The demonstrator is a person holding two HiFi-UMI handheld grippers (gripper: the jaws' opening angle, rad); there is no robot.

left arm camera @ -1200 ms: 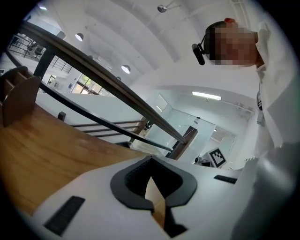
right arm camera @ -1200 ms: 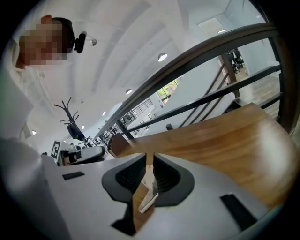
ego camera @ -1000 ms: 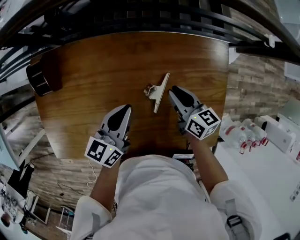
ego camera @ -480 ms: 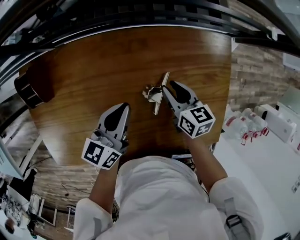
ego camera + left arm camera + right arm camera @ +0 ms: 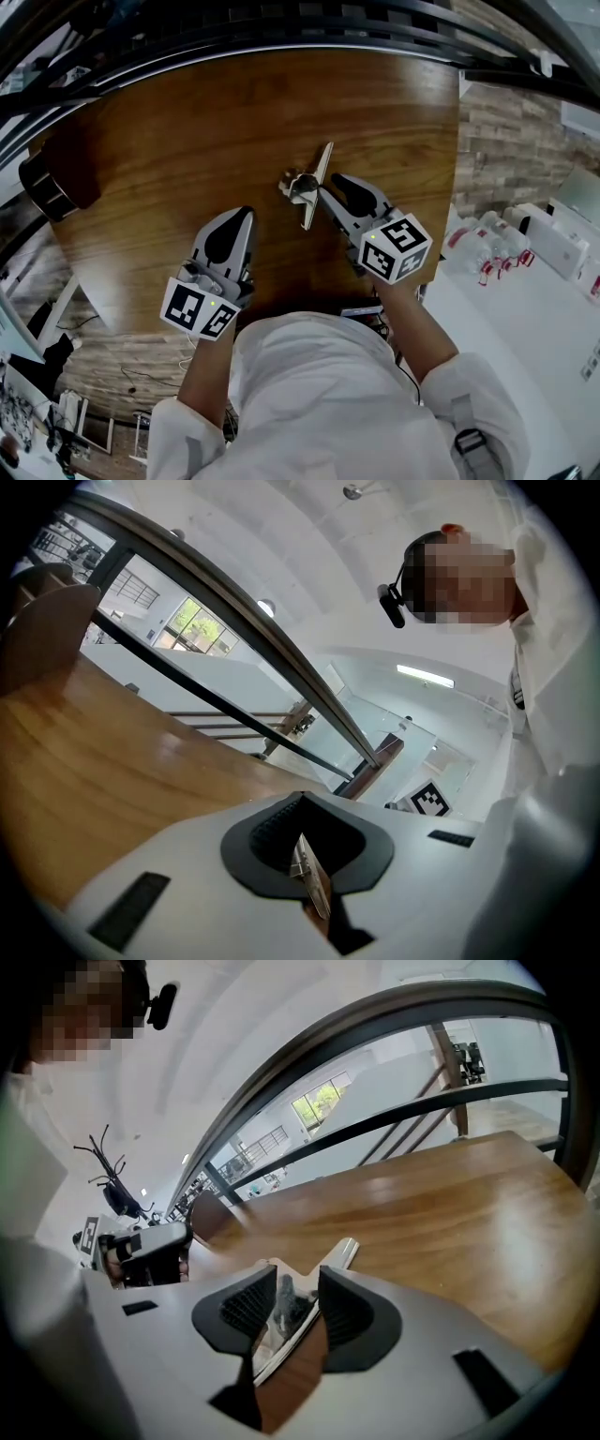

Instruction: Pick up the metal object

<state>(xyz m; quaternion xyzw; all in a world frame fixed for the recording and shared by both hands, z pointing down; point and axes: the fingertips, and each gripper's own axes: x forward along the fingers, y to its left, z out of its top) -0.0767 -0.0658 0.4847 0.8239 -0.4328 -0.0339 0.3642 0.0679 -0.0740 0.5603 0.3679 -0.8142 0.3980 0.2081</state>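
Observation:
The metal object is a large silver clip (image 5: 310,187) with a long flat bar and a wire handle, lying on the brown wooden table (image 5: 187,122). My right gripper (image 5: 334,182) points down at its right side. In the right gripper view the clip (image 5: 292,1314) lies between the two dark pads (image 5: 343,1312), which do not press on it; the jaws have just been opening. My left gripper (image 5: 241,216) rests lower left of the clip, tips together and holding nothing. In the left gripper view a sliver of the clip (image 5: 307,876) shows through the slit of the jaws.
A dark round object (image 5: 52,183) sits at the table's left edge. Dark railings (image 5: 281,37) run along the far edge. The table ends close to the right of my right gripper, with white floor and small items (image 5: 497,258) beyond.
My right gripper has moved left and down to the clip, and its jaws now stand apart around the clip's near part. The left gripper has hardly shifted.

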